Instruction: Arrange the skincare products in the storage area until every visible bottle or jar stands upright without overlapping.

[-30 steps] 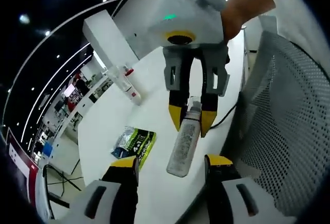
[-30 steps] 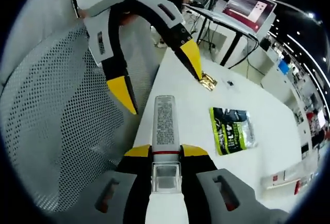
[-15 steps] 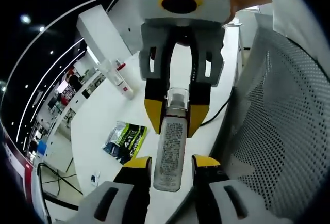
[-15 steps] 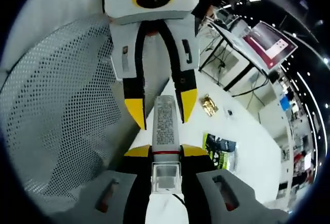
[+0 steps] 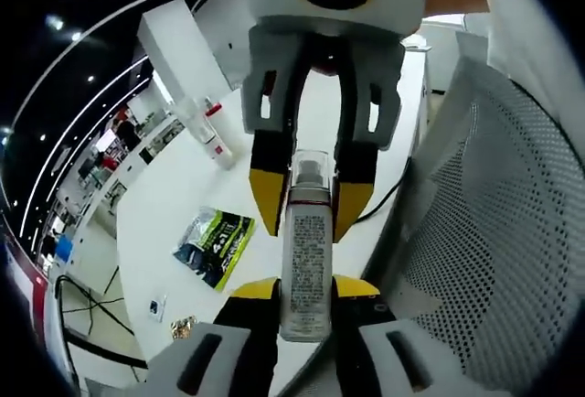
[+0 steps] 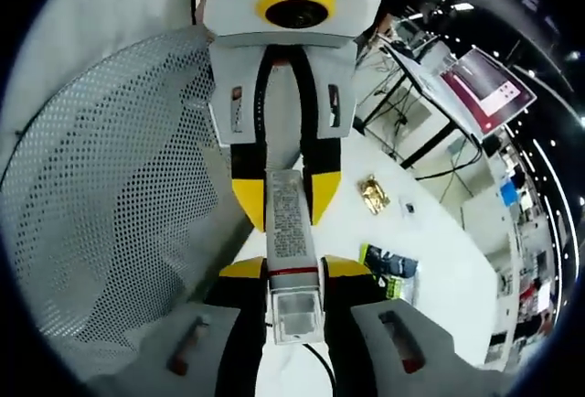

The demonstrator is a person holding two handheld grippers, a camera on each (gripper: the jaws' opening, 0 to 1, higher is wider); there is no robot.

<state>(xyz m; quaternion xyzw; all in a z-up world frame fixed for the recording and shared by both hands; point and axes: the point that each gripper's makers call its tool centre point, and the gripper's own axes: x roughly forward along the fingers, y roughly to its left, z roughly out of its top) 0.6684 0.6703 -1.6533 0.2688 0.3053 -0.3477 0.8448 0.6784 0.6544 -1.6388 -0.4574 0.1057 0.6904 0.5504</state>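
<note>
Now both tongs — left (image 5: 304,289), right (image 6: 292,267) — clamp one bottle (image 5: 306,260), end to end.

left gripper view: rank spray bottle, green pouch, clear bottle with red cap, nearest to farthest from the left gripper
1. spray bottle: between the left gripper jaws, cap end held by the right gripper.
2. green pouch: flat on the white table, left of the jaws.
3. clear bottle with red cap: farther up the table, upper left.
</note>
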